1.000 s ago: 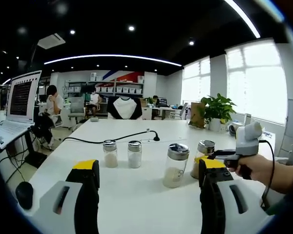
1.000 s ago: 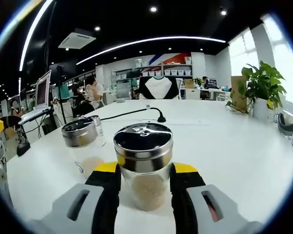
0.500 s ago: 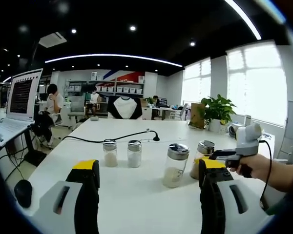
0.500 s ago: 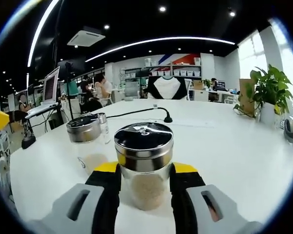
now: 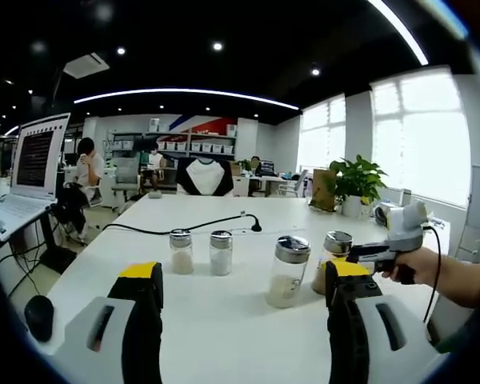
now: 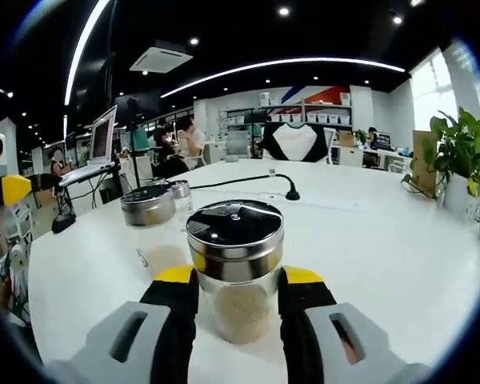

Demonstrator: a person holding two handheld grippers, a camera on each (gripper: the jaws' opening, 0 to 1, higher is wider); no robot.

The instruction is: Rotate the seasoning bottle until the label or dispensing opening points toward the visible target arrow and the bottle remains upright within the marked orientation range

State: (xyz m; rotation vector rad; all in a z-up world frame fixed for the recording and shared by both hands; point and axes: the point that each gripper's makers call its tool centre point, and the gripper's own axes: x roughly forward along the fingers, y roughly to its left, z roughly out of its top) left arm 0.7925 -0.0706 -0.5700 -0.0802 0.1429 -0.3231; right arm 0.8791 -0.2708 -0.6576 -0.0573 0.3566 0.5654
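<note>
A glass seasoning bottle (image 6: pixel 236 276) with a steel lid and pale grains stands upright on the white table (image 6: pixel 384 240), and my right gripper (image 6: pixel 238 280) is shut on its sides. In the left gripper view that same bottle (image 5: pixel 334 258) is at the right, with a hand holding the right gripper (image 5: pixel 382 253) against it. A taller bottle (image 5: pixel 287 272) stands beside it, and two small shakers (image 5: pixel 181 252) (image 5: pixel 220 252) stand further left. My left gripper (image 5: pixel 244 276) is open with nothing between its yellow-tipped jaws, short of the bottles. The neighbouring bottle (image 6: pixel 152 232) sits just left of the held one.
A laptop (image 5: pixel 32 172) on a stand and a black mouse (image 5: pixel 38 318) sit at the table's left edge. A black gooseneck microphone (image 5: pixel 254 226) and its cable lie behind the bottles. A potted plant (image 5: pixel 356 180) stands at the far right. People sit at desks beyond.
The right gripper view has swung leftward while the bottle stays fixed between its jaws, so gripper and bottle have turned together. The hand on the right gripper has shifted slightly. The left gripper has held still.
</note>
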